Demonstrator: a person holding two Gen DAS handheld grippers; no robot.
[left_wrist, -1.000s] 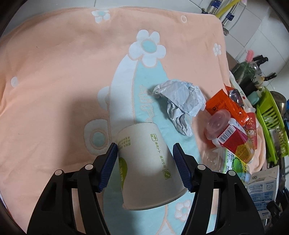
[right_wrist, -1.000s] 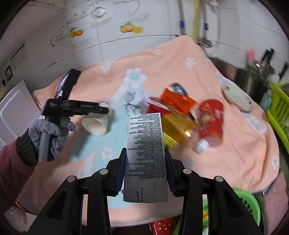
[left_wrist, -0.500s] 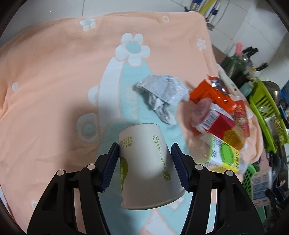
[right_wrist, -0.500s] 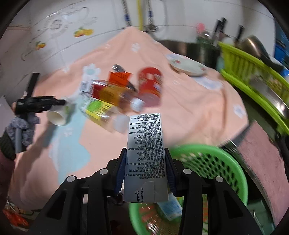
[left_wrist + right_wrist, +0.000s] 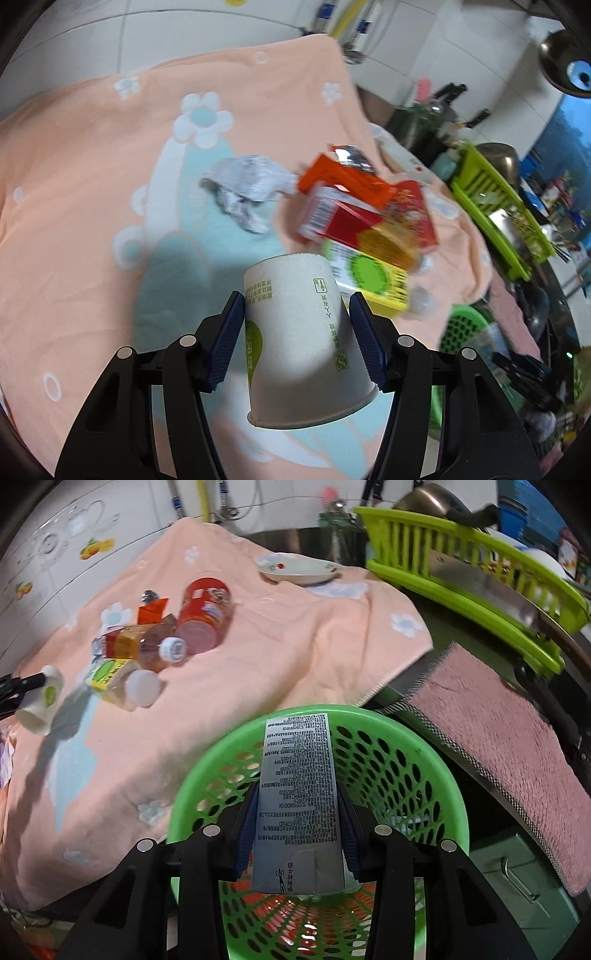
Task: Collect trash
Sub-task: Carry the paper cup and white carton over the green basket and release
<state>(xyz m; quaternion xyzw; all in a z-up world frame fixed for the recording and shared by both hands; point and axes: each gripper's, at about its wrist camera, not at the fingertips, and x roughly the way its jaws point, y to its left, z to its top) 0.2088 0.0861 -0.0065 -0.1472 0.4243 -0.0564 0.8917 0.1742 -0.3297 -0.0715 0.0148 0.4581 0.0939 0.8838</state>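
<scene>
Left gripper (image 5: 297, 332): blue ribbed pads clamped on a white paper cup (image 5: 301, 339), held upside down with the rim toward the camera. Green heart logo, green Chinese print and a small "S" mark on its wall; text too small to read. Cup hangs over the desk, which is covered by a peach terry towel (image 5: 92, 184) with white-and-aqua flowers.

Left wrist view, from the cup: crumpled silver foil wrapper (image 5: 245, 188) at 11 o'clock; orange glossy packet (image 5: 343, 177) at 12–1; blurred bottle with red-orange label (image 5: 354, 229) just past it; bottle with yellow-green label (image 5: 365, 277) touching behind the cup.

Right wrist view, left to right: same bottle pile at 10 o'clock, white caps facing the camera; red cylindrical can (image 5: 205, 614) on its side at 11; shallow white ceramic dish (image 5: 299, 568) at 12; lime slatted plastic dish rack (image 5: 461, 579) at 1–2; pink fuzzy cloth (image 5: 509, 764) at 3.

Right gripper (image 5: 297, 812): pressed tight on a flat silver carton (image 5: 297, 797), dense black Chinese print and a scissors icon at its base. Carton sits above the mouth of a round green perforated plastic basket (image 5: 424, 738) at the desk's edge.
</scene>
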